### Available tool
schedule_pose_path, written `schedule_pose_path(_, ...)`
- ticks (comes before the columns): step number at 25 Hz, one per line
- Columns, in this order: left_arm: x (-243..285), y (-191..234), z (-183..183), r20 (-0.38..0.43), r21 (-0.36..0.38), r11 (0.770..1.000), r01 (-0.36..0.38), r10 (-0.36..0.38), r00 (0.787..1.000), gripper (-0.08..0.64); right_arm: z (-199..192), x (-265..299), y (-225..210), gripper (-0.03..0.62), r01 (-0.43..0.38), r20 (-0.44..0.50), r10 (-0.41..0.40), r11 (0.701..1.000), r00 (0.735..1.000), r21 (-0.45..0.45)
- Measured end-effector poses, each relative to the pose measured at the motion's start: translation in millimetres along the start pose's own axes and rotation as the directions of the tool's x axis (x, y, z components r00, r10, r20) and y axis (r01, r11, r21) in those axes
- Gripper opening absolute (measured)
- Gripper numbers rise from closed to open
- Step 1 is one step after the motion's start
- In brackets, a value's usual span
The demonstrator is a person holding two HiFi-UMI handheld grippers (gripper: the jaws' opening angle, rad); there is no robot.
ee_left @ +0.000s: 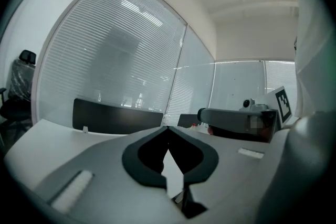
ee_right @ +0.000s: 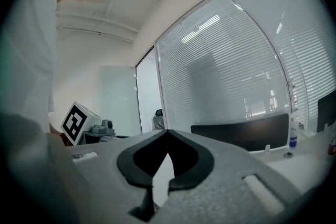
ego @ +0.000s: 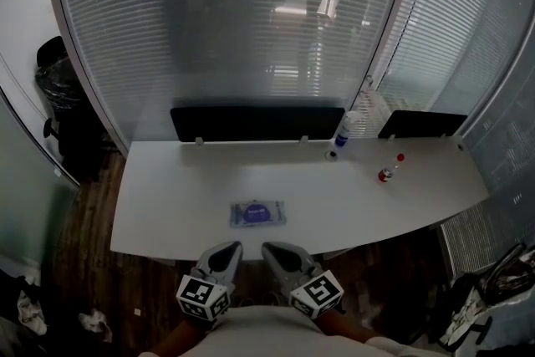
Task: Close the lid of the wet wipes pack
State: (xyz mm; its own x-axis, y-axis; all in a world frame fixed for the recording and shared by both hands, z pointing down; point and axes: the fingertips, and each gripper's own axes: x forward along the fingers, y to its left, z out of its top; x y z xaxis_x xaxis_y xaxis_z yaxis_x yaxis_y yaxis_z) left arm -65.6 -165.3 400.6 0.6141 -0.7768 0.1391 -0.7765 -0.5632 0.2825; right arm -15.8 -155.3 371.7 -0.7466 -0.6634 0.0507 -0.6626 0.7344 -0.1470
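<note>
The wet wipes pack [ego: 257, 214] lies flat on the white table [ego: 167, 196], near its front edge; it is bluish with a darker patch in the middle. From this distance I cannot tell how its lid stands. Both grippers hang below the table's front edge, close to the person's body and apart from the pack. My left gripper [ego: 229, 248] points up at the pack, jaws together and empty [ee_left: 168, 128]. My right gripper [ego: 269, 249] sits beside it, also shut on nothing [ee_right: 168, 132]. Neither gripper view shows the pack.
A white spray bottle [ego: 346, 132] stands at the back right, with two small red-capped items [ego: 385, 174] nearer the right end. Black panels [ego: 257, 123] line the table's rear edge before a blind-covered glass wall. A black chair [ego: 63, 96] stands at the left.
</note>
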Motion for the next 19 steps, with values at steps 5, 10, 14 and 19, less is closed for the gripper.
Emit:
schedule_pose_path(5, -2, -1, -1, -0.002, 0.019, 1.000, -0.010, 0.010, 1.000, 0.003, -2, -3, 4, 0.000, 0.000, -0.001, 0.000, 1.000, 1.000, 0.003)
schedule_pose_path(10, -2, -6, -3, -0.002, 0.019, 1.000, -0.008, 0.008, 1.000, 0.003, -5, -7, 3, 0.000, 0.003, 0.001, -0.003, 1.000, 1.000, 0.016)
schedule_pose_path(14, -2, -8, -4, -0.008, 0.019, 1.000, -0.009, 0.010, 1.000, 0.003, -5, -7, 3, 0.000, -0.006, 0.007, 0.006, 1.000, 1.000, 0.008)
schedule_pose_path(19, -3, -11, -6, -0.008, 0.015, 1.000, -0.010, 0.010, 1.000, 0.003, -11, -11, 5, 0.000, -0.009, 0.000, 0.009, 0.999, 1.000, 0.046)
